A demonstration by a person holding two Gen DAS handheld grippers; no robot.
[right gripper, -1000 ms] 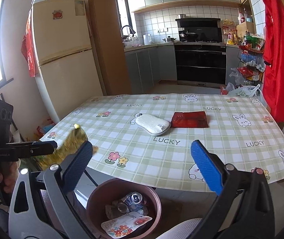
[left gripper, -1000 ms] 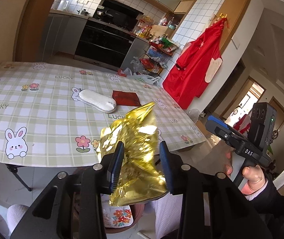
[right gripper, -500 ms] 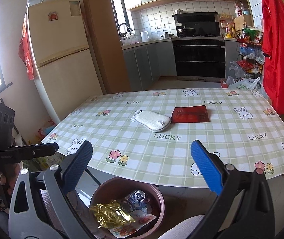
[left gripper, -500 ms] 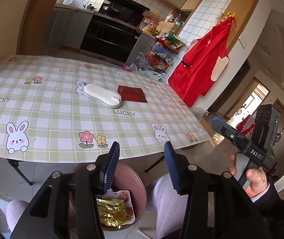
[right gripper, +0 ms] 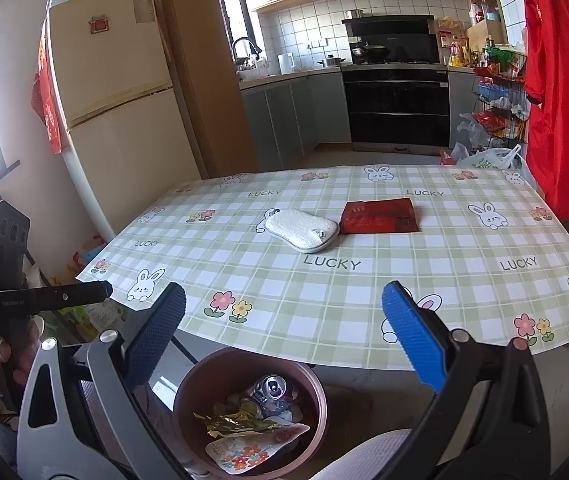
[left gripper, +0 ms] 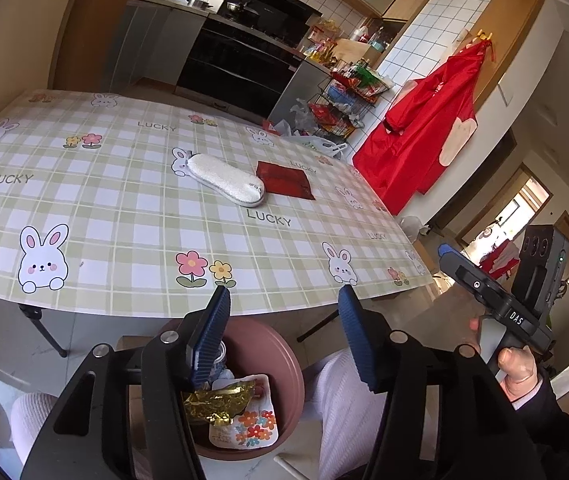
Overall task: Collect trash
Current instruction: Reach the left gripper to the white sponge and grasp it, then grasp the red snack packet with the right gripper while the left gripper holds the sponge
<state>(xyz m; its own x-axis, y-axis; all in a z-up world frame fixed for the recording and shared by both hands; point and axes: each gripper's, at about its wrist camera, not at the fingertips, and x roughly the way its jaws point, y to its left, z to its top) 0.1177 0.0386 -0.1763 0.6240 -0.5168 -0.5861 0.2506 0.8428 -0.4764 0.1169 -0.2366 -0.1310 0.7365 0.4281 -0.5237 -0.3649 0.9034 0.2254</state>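
With the left gripper (left gripper: pixel 284 334) opening on nothing above the round brown plastic bin (left gripper: pixel 284 364) where the crumpled gold foil wrapper (left gripper: pixel 220 400) lies, and the right gripper (right gripper: pixel 284 334) gaping empty, the flat red foil packet (right gripper: pixel 380 216) far out on the checked tablecloth (right gripper: pixel 324 292) looks light, thin and slippery, best pinched at an edge.

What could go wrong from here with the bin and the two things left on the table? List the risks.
1. The gold wrapper sits loosely on top of the pile in the bin; it may spring out.
2. The red packet lies flat on the tablecloth, so pads may slide over it or drag the cloth.
3. The white pad touches the packet and may not be trash; it could be grabbed by mistake.
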